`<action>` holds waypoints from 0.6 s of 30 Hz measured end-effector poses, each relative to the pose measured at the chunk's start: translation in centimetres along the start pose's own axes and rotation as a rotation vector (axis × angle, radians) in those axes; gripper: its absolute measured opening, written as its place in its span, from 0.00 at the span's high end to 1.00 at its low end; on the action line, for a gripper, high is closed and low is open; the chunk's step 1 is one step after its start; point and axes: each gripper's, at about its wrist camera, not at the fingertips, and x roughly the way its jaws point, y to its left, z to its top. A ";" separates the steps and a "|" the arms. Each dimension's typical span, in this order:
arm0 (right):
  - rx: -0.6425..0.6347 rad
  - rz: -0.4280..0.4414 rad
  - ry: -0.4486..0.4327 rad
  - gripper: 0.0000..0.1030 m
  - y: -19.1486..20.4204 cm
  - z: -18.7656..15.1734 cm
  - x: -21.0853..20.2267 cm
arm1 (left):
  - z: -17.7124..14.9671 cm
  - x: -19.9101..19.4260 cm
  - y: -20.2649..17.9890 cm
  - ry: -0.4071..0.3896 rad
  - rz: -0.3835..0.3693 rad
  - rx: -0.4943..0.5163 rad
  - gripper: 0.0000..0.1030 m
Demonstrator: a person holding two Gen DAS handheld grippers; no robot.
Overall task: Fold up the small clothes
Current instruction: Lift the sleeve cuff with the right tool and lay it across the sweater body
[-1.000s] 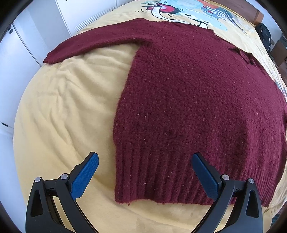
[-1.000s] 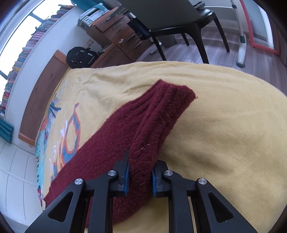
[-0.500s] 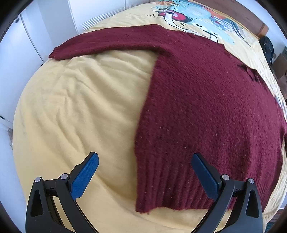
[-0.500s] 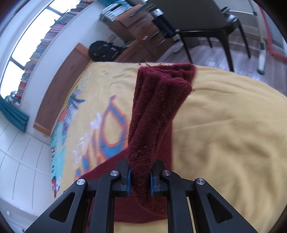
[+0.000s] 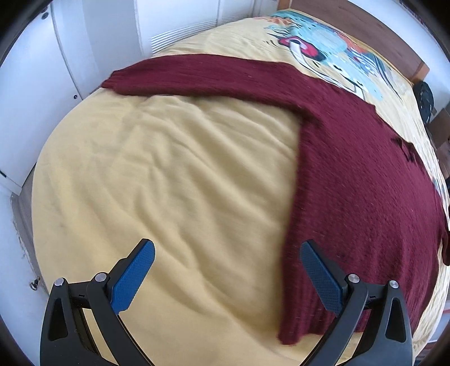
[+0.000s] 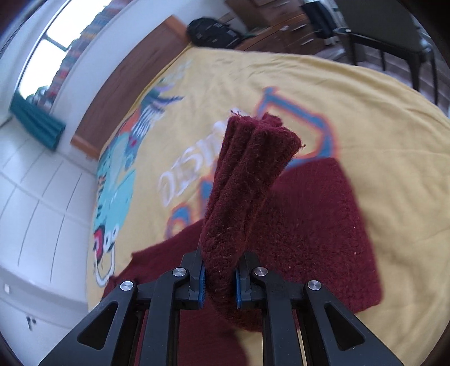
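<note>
A dark red knitted sweater [image 5: 362, 180] lies flat on the yellow bedspread [image 5: 168, 183], its left sleeve [image 5: 202, 76] stretched out toward the far left. My left gripper [image 5: 227, 270] is open and empty, hovering over the bedspread just left of the sweater's hem. My right gripper [image 6: 219, 284] is shut on the sweater's other sleeve [image 6: 247, 180], which stands bunched and lifted above the sweater body [image 6: 315, 225].
White cupboard doors [image 5: 70, 56] stand close along the bed's left side. A wooden headboard [image 5: 365, 25], a black backpack [image 6: 216, 31], wooden drawers and a dark chair [image 6: 377, 31] surround the bed. The bedspread carries a colourful cartoon print [image 6: 135, 146].
My right gripper has lifted the gripped sleeve off the bed and carried it over the sweater body. My left gripper has shifted left, off the hem and over bare bedspread.
</note>
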 end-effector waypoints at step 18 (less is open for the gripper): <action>-0.251 0.083 0.195 0.85 19.2 -10.6 9.6 | 0.6 0.7 9.7 -0.028 0.032 -0.145 0.01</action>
